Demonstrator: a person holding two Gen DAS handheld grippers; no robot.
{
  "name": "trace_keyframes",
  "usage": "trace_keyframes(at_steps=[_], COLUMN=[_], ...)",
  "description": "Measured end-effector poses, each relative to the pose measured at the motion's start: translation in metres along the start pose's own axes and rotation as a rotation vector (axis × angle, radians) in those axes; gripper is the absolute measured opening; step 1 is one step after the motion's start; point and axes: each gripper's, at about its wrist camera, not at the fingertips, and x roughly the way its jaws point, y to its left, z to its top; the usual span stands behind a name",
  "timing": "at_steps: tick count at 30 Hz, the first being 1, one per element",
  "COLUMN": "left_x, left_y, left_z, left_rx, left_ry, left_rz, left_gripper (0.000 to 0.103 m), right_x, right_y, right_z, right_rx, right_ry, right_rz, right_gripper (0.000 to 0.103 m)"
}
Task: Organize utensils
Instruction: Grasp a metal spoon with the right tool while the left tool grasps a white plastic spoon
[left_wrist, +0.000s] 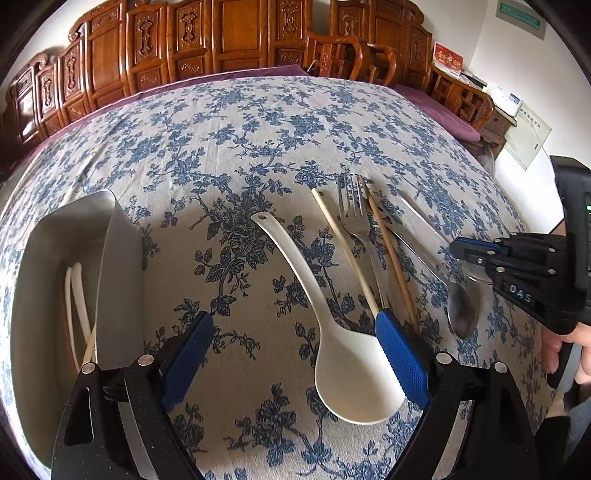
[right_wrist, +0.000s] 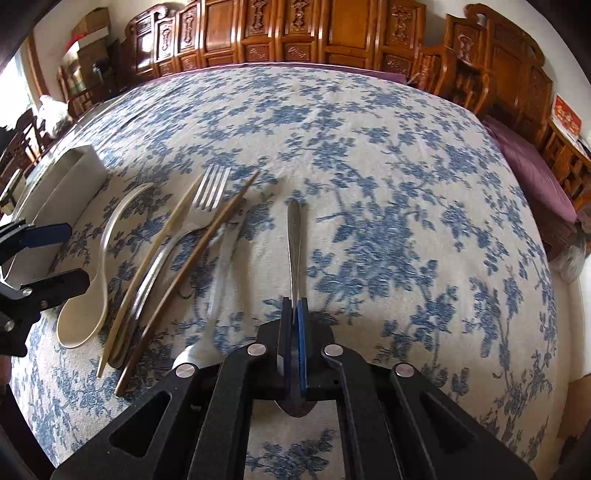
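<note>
the right gripper (right_wrist: 294, 306) is clamped on a metal spoon (right_wrist: 294, 236), its pads pressed flat on both sides of the spoon near the bowl, with the handle pointing away over the floral tablecloth (right_wrist: 388, 166). to its left on the cloth lie another metal spoon (right_wrist: 218, 280), a brown chopstick (right_wrist: 192, 273), a fork (right_wrist: 207, 199), a pale chopstick (right_wrist: 147, 266) and a white rice spoon (right_wrist: 92, 295), all close together. beyond them stands the white utensil holder (right_wrist: 70, 177). the left gripper (left_wrist: 295, 347) hangs above the rice spoon's bowl with its jaws spread wide, holding nothing. inside the holder, white chopsticks (left_wrist: 75, 306) show in the left wrist view. carved wooden furniture (right_wrist: 295, 29) lines the far side.
</note>
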Motion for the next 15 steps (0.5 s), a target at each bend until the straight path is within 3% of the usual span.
trace_keyframes(at_steps=[3,5,7,12,15], left_x=[0.007,0.01,0.016,0.02,0.019], left_y=[0.002,0.001,0.002,-0.001,-0.004], left_z=[0.004,0.005,0.005,0.006,0.005], left_rx=[-0.008,-0.009,-0.016,-0.012,-0.005], left_ry=[0.008,0.015,0.029,0.032,0.039], left_rz=[-0.009,-0.014,-0.025,-0.043,-0.076], left_gripper=[0.083,0.074,0.06,0.039,0.014], right_x=[-0.005,-0.007,-0.01,-0.015,-0.018], right_y=[-0.009,-0.013,-0.016,-0.018,-0.015], right_z=[0.0,-0.001,-0.001,0.001,0.002], right_rx=[0.035,0.053,0.065,0.086,0.083], right_ry=[-0.02,-0.03,-0.041,-0.065,-0.074], right_rz=[0.0,0.004,0.005,0.021,0.022], right_gripper=[0.003,0.003,0.003,0.003,0.003])
